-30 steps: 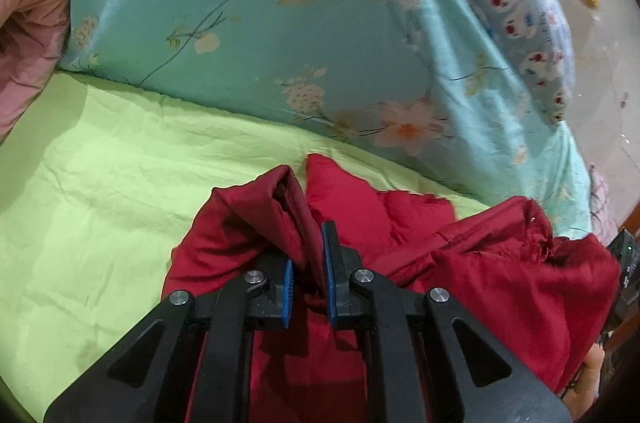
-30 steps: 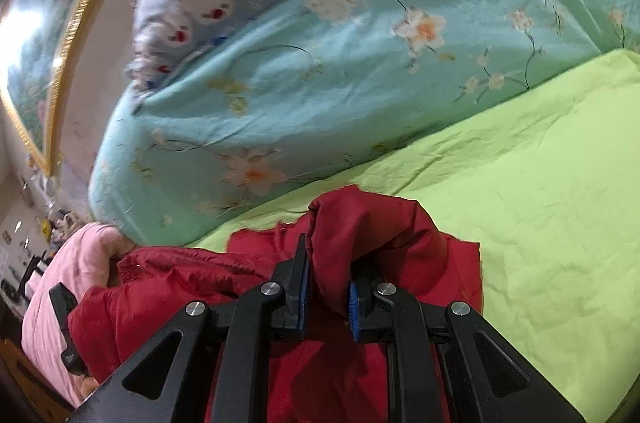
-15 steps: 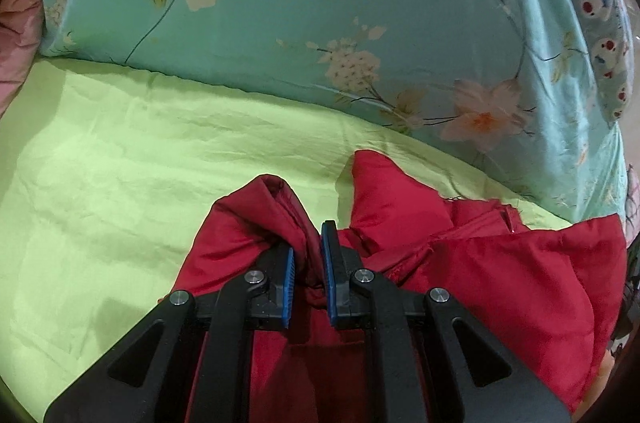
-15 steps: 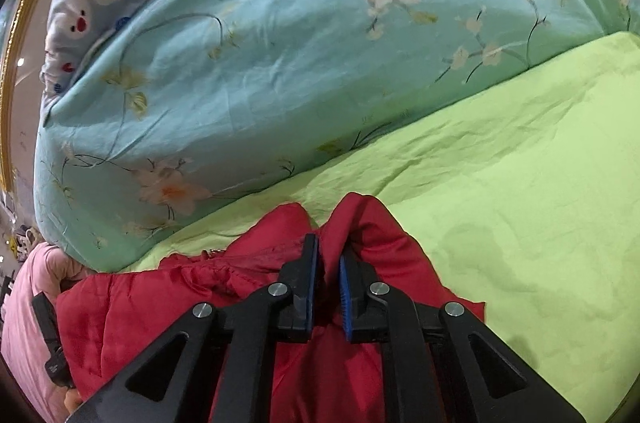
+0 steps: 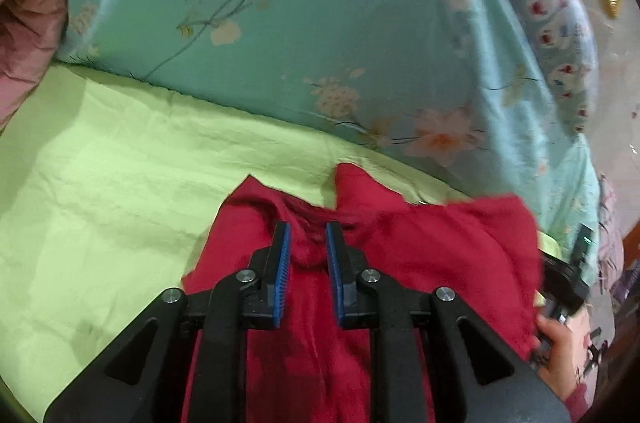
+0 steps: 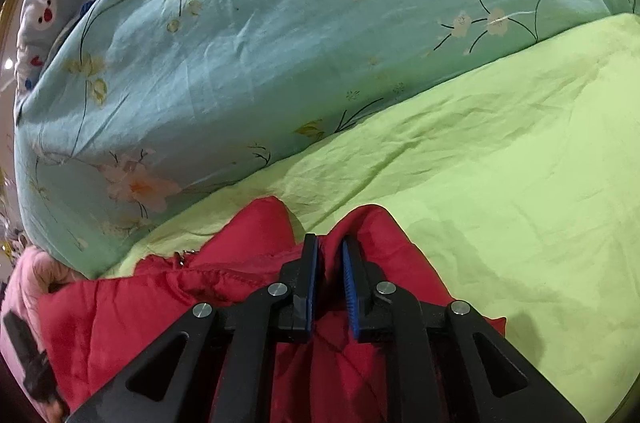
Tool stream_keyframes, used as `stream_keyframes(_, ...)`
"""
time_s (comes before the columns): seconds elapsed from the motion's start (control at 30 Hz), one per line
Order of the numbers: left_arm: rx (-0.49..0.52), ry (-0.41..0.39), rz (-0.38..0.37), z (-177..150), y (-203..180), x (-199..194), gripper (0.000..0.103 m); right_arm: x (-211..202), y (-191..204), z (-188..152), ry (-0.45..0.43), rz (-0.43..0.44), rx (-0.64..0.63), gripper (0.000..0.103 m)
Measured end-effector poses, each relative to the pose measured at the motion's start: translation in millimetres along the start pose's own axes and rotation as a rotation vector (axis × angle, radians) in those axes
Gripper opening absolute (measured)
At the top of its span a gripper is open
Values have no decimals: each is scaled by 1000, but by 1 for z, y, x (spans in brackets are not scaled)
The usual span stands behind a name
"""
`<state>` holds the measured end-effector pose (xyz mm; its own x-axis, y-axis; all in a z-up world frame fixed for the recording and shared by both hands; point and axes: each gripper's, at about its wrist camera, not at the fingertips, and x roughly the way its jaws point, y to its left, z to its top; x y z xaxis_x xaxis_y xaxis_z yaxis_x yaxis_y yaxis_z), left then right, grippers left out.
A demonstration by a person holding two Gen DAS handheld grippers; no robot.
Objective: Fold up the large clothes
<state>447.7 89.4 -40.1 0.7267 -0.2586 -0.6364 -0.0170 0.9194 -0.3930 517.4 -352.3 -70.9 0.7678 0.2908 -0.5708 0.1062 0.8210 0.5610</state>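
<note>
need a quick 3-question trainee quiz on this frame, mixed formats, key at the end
1. True or false: the red garment lies on the green sheet.
2. What sits behind the garment, at the far side of the sheet? A) teal floral quilt B) wooden chair C) laundry basket
3. Fill in: fabric bunched between the pads of the left gripper and right gripper is ____ in colour.

Key: 1 true; 2 A, the teal floral quilt; 3 red. Both jaws are opening, with cloth between them.

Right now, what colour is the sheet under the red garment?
Lime green. The sheet shows best in the right wrist view.
</note>
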Motion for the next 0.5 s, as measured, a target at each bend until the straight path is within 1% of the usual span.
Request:
stream_keyframes(0.1, 23, -7, -55, -17, -11, -32, 15, -4, 3, -1, -5, -2, -13, 15)
stream_keyframes(0.17, 46, 9, -102, -34, -23, -49, 15, -8, 6, -1, -7, -2, -19, 15)
stream_keyframes(0.27, 83, 30, -151, -58, -40, -66, 15, -20, 7, 1, -20, 11, -28, 16)
stream_keyframes(0.37, 110, 49, -210, -80, -57, -79, 15, -36, 12, 1, -28, 26, -43, 25)
stream_keyframes(0.43, 120, 69, -230, -89, -67, -80, 15, -48, 19, 0, -38, 38, -72, 31)
stream_keyframes(0.5, 134, 92, -252, -97, -75, -80, 15, -64, 27, -3, -46, 54, -111, 31)
